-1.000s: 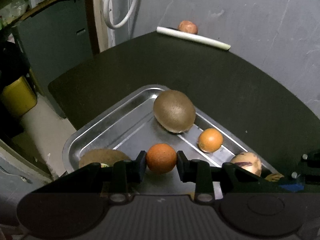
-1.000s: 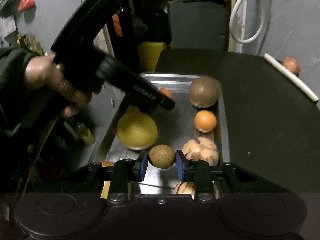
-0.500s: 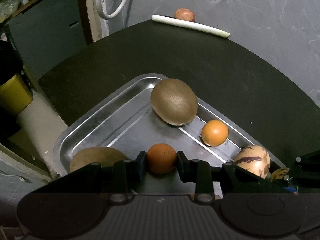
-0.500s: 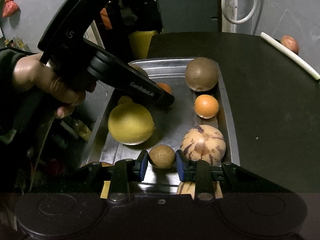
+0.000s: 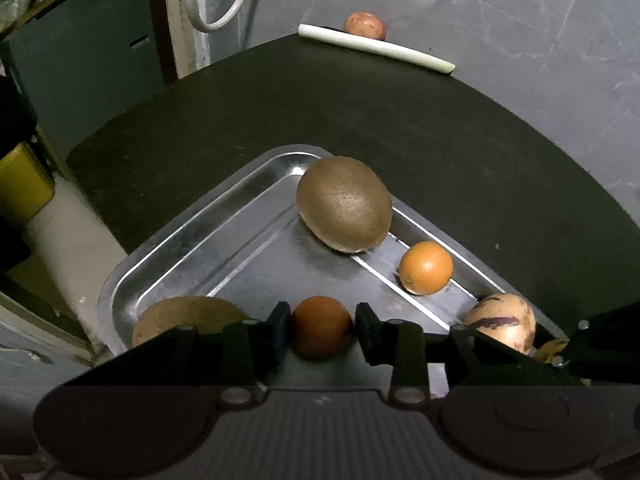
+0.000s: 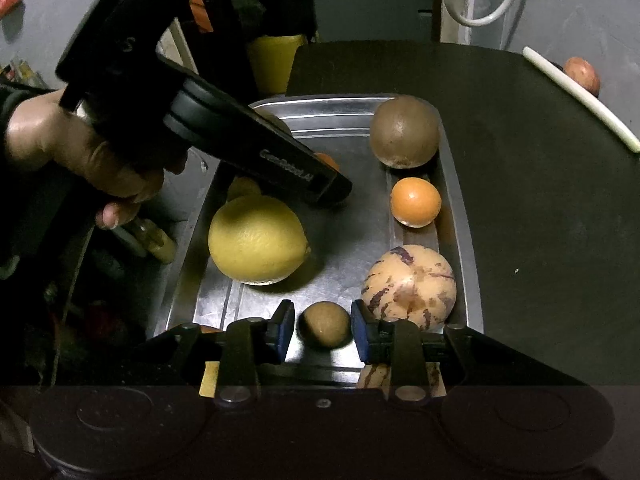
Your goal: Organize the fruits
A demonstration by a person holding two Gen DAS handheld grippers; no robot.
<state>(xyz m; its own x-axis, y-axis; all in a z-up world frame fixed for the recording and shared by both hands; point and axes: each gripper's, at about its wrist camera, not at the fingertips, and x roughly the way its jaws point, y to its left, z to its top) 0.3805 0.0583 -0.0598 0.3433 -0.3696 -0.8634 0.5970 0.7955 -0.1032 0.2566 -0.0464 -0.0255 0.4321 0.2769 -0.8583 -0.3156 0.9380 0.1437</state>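
Observation:
A steel tray [image 5: 188, 236] [image 6: 456, 200] lies on a black table. My left gripper [image 5: 322, 330] is shut on a dark orange fruit [image 5: 321, 332] low over the tray. My right gripper [image 6: 322, 326] has small gaps on both sides of a small brown kiwi [image 6: 325, 324] that rests on the tray floor; it has opened. In the tray lie a big brown fruit [image 5: 344, 204] [image 6: 404, 131], a small orange [image 5: 426, 267] [image 6: 416, 201], a striped pepino melon [image 5: 502, 326] [image 6: 408, 288] and a yellow lemon-like fruit [image 6: 258, 239].
A white stick [image 5: 376, 47] and a reddish fruit [image 5: 365, 24] lie at the table's far edge by the grey wall. Another brown fruit [image 5: 188, 316] sits in the tray's near left corner. A yellow container [image 6: 274, 62] stands beyond the table.
Both grippers moved down toward the tray. The right gripper's fingers have parted slightly from the kiwi, which now sits on the tray. The left one still grips the orange fruit.

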